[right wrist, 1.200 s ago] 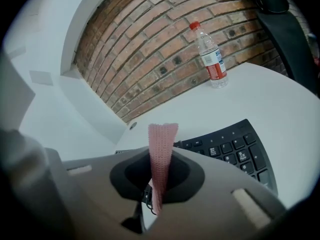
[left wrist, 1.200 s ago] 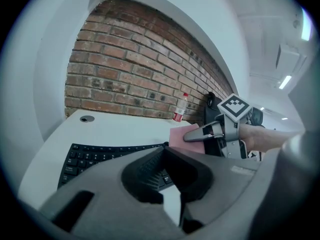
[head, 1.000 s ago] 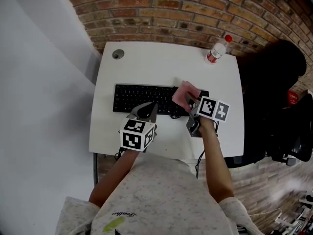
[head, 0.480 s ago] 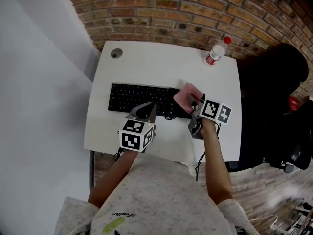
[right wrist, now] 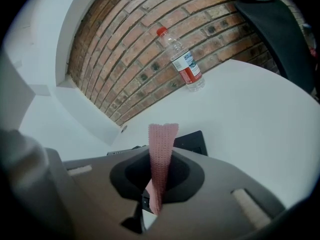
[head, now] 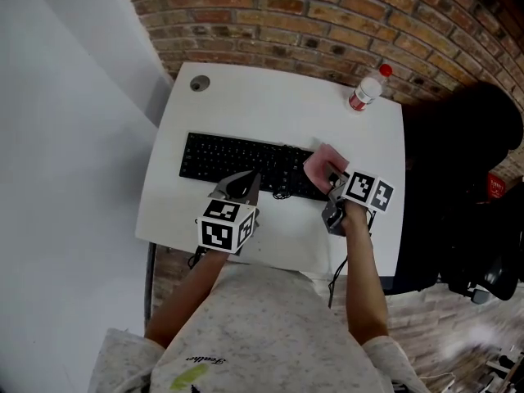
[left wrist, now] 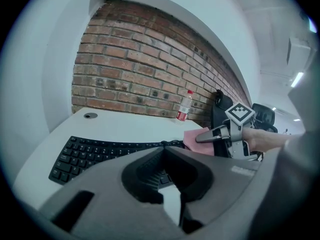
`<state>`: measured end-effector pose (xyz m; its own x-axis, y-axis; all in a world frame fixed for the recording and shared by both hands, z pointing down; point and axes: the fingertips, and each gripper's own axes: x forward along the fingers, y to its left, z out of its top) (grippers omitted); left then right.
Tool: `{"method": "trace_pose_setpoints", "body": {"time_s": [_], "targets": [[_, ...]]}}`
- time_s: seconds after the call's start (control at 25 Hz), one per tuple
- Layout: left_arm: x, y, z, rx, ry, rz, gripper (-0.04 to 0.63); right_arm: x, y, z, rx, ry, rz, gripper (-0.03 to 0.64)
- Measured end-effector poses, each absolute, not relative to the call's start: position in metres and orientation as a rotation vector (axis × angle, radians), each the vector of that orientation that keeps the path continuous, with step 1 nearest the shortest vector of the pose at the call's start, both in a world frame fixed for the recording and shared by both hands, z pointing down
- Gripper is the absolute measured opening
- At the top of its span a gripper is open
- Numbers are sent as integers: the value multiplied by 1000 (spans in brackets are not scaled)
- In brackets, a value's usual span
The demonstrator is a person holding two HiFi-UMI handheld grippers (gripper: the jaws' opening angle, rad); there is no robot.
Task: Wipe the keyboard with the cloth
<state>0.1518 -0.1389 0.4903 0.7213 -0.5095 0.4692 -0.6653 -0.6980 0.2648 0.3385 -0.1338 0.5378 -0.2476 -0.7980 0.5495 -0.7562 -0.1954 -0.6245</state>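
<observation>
Nearest the camera: the person's speckled grey shirt (head: pixel 246 326), w/ both bare forearms reaching fwd over the desk (head: pixel 278 105).

The left tool (head: pixel 242 185) sits over the keyboard's near edge, approx. mid-length. In its own view the left tool (left wrist: pixel 162 151) has its jaws pressed together w/ nothing btwn them. Whether it touches the keys can't be told.

The right tool (head: pixel 332 178) is further right, at the keyboard's right end, pinching the pink cloth (head: pixel 322 163). The right gripper view shows the right tool (right wrist: pixel 161 156) w/ the cloth (right wrist: pixel 163 134) clamped edge-on btwn the jaws, its top sticking up past the tips. The cloth hangs over the keyboard's right end; contact unclear.

The black keyboard (head: pixel 237 160) lies across the desk's middle, long side roughly parallel to the near edge. A thin black cable (head: pixel 282 193) loops just at its near edge, btwn the two tools.

Beyond that the desk top is bare white. There's a round grommet hole (head: pixel 199 83) in the far-left corner and a clear bottle (head: pixel 366 90) w/ red cap and red label near the far-right corner, well apart from the keyboard.

A brick wall (head: pixel 327 15) sits behind the desk and a dark chair (head: pixel 467 154) off the right side.
</observation>
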Motion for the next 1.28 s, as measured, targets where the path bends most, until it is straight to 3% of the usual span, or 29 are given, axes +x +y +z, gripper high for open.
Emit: {"method": "trace_pose_setpoints", "body": {"time_s": [0.76, 1.28], "targets": [[132, -137, 486, 2488, -974, 496, -5, 380, -107, 545, -1947, 1875, -1457, 23], [61, -158, 490, 2446, -991, 489, -5, 283, -138, 449, -1798, 2025, -1256, 23]]}}
